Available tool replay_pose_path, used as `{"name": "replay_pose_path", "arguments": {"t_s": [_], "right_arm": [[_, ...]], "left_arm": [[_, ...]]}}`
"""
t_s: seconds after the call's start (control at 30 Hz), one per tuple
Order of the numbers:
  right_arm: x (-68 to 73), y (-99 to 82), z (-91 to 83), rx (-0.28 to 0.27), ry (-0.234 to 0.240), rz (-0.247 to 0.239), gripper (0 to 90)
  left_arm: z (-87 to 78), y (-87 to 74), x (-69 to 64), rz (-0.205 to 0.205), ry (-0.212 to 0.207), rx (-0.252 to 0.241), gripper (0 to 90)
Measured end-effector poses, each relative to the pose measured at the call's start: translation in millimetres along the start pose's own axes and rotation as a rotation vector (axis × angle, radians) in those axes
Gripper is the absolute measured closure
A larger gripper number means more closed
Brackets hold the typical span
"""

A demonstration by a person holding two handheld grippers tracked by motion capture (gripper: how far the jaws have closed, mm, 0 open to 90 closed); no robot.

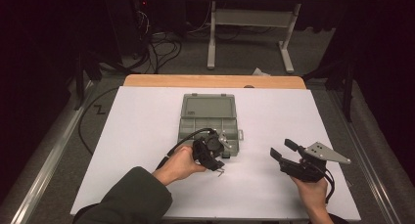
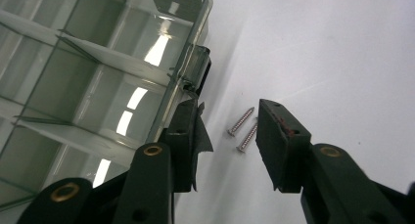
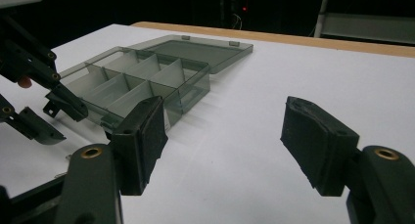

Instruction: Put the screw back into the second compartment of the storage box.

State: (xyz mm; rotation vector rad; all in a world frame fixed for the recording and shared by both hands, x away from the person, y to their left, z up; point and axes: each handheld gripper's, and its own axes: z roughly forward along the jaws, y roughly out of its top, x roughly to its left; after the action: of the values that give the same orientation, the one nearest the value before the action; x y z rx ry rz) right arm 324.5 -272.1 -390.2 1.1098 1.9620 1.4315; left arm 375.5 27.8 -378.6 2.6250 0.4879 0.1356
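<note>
My L gripper (image 2: pixel 227 136) is open, two small silver metal screws (image 2: pixel 243 128) between its jaws, untouched. Clear grey plastic compartment box (image 2: pixel 88 77) just beside its one jaw. R gripper (image 3: pixel 222 136) open, empty.

Cables (image 1: pixel 164 48) and a white stand (image 1: pixel 249 33) behind table.

Dim room, bright white table (image 1: pixel 147 136), glare streaks on box (image 2: pixel 98 87), blurred near fingers (image 2: pixel 284 141).

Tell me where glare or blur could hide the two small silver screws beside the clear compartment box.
Left gripper view: the two small silver screws lie sharp on the white table; bright glare streaks sit inside the clear compartment box, and the near jaws are soft. High view: the room behind is dark, and the screws show as a faint mark by the left gripper. Right gripper view: its jaws are blurred.
</note>
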Motion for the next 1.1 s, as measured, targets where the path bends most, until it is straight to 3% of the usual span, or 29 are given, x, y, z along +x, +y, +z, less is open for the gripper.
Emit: {"name": "replay_pose_path", "arguments": {"t_s": [0.53,1.1], "right_arm": [[-0.5,0.2,-0.6,-0.004,0.000,0.003,34.5],[-0.6,0.3,-0.5,-0.002,0.001,-0.001,34.7]], "left_arm": [[17.1,8.6,-1.0,0.023,-0.030,0.086,71.1],[27.2,10.6,-0.2,0.030,-0.047,0.118,80.4]]}}
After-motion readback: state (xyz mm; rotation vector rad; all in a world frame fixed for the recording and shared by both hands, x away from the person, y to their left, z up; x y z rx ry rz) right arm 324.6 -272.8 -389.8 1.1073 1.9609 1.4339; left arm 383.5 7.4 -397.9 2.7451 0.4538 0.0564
